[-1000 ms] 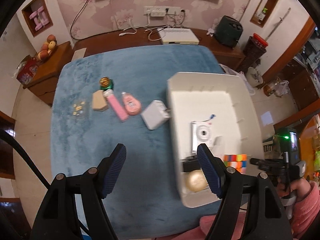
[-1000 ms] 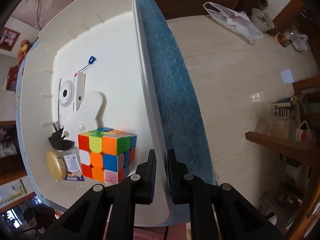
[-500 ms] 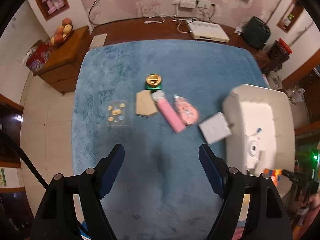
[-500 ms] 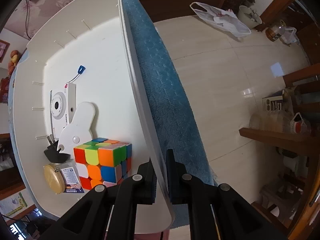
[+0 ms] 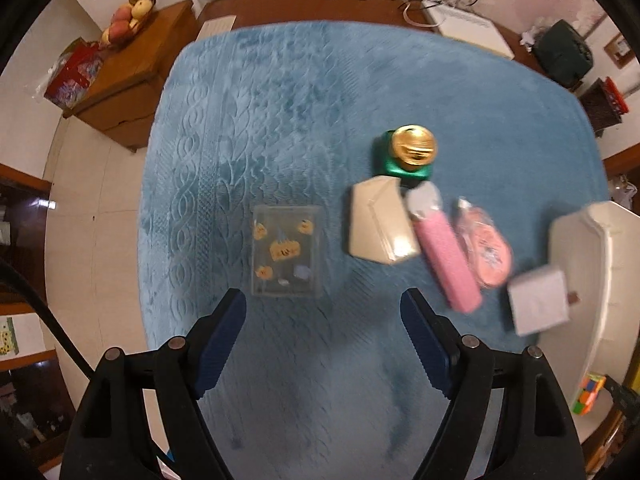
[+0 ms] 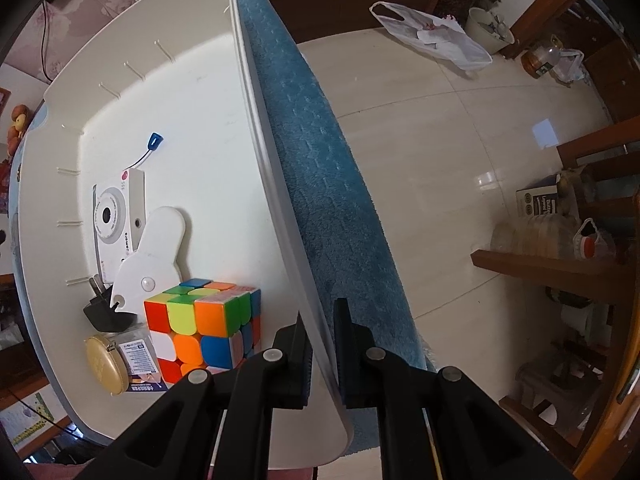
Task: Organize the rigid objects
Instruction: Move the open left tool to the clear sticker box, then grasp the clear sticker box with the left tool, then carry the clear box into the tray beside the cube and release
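My left gripper is open and empty above the blue cloth, just short of a clear case with yellow stickers. Beyond lie a beige box, a gold-topped green jar, a pink bar, a pink oval tag and a grey cube adapter. My right gripper is shut on the right rim of the white bin. The bin holds a Rubik's cube, a white camera, a white paddle, a black plug and a gold disc.
The bin's edge shows at the right of the left wrist view. A wooden cabinet with fruit stands off the far left corner. The blue cloth's right edge drops to a tiled floor with a plastic bag.
My left gripper has swung left and forward, away from the bin toward the loose objects. My right gripper stays clamped on the bin rim, and the bin has shifted slightly.
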